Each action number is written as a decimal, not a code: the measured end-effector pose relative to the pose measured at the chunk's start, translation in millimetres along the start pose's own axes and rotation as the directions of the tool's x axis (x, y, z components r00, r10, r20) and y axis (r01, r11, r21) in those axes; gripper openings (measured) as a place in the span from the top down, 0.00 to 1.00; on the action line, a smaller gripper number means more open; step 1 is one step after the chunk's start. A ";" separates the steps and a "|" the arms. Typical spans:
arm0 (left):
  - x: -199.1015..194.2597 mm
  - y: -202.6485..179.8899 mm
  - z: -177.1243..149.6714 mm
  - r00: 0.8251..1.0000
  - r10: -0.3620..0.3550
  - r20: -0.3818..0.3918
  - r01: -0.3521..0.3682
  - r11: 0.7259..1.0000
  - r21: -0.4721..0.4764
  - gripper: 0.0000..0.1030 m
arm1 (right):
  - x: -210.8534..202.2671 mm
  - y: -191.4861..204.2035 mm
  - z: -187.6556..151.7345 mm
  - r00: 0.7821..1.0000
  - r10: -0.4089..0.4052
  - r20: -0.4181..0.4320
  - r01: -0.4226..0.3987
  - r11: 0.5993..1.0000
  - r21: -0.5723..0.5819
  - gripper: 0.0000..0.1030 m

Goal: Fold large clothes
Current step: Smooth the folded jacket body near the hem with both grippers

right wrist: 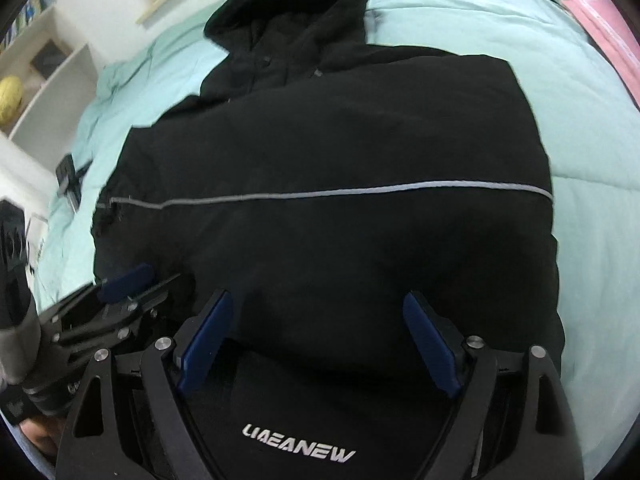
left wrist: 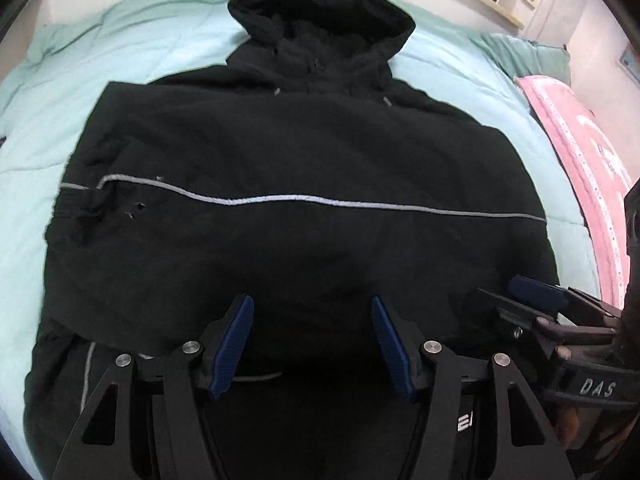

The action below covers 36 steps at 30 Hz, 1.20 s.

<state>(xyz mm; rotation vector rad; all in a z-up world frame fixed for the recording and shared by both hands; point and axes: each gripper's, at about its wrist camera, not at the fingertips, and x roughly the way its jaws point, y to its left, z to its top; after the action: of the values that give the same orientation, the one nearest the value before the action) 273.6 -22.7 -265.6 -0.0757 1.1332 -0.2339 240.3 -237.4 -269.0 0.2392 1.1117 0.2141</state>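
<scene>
Black and bulky, a hooded jacket (left wrist: 296,152) lies spread on a bed covered by a mint-green quilt (left wrist: 52,92), its hood (left wrist: 320,20) pointing toward the far wall and a thin grey reflective stripe (left wrist: 304,200) running across its body. The sides appear already turned in, giving the garment a roughly rectangular outline, and a layer seems doubled over near the hem, where white lettering (right wrist: 298,446) shows in the right wrist view. Judged from this, the fold is partly done: the body still lies at full length and the hood is not yet tucked, so a lengthwise fold appears to remain.

Both tools hover over the near edge of the jacket, angled down at it. The left hand-held gripper (left wrist: 312,340) has its blue pads spread with only dark fabric below them, nothing pinched. The right hand-held gripper (right wrist: 318,344) stands wider still, likewise empty, over the hem just above the lettering. Each shows at the edge of the other's view, so the two sit side by side, near one another, the right one closer to the pink cloth (left wrist: 592,168) at the bed's edge. Whether either pad touches the fabric cannot be told. A white shelf unit (right wrist: 44,92) stands beyond the bed.
</scene>
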 end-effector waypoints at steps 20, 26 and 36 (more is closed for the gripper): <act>-29.0 -7.7 91.2 0.983 0.012 0.185 -0.009 1.000 -0.018 0.79 | 0.4 28.0 101.1 0.984 -0.147 0.102 0.154 0.986 -0.068 0.13; 28.5 5.7 86.1 0.996 0.079 0.036 -0.077 0.995 -0.056 0.88 | 44.0 11.1 92.2 0.980 -0.200 0.019 0.201 0.978 -0.054 0.16; 69.6 12.8 77.0 0.993 0.076 -0.088 -0.084 0.992 -0.091 0.89 | 82.9 10.8 89.8 0.965 -0.236 -0.116 0.213 0.961 -0.179 0.02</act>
<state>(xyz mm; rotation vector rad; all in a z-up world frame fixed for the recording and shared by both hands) 373.1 -30.3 -297.1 -0.1045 1.2292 -0.1130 356.3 -210.6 -298.9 -0.0517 1.2399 0.1196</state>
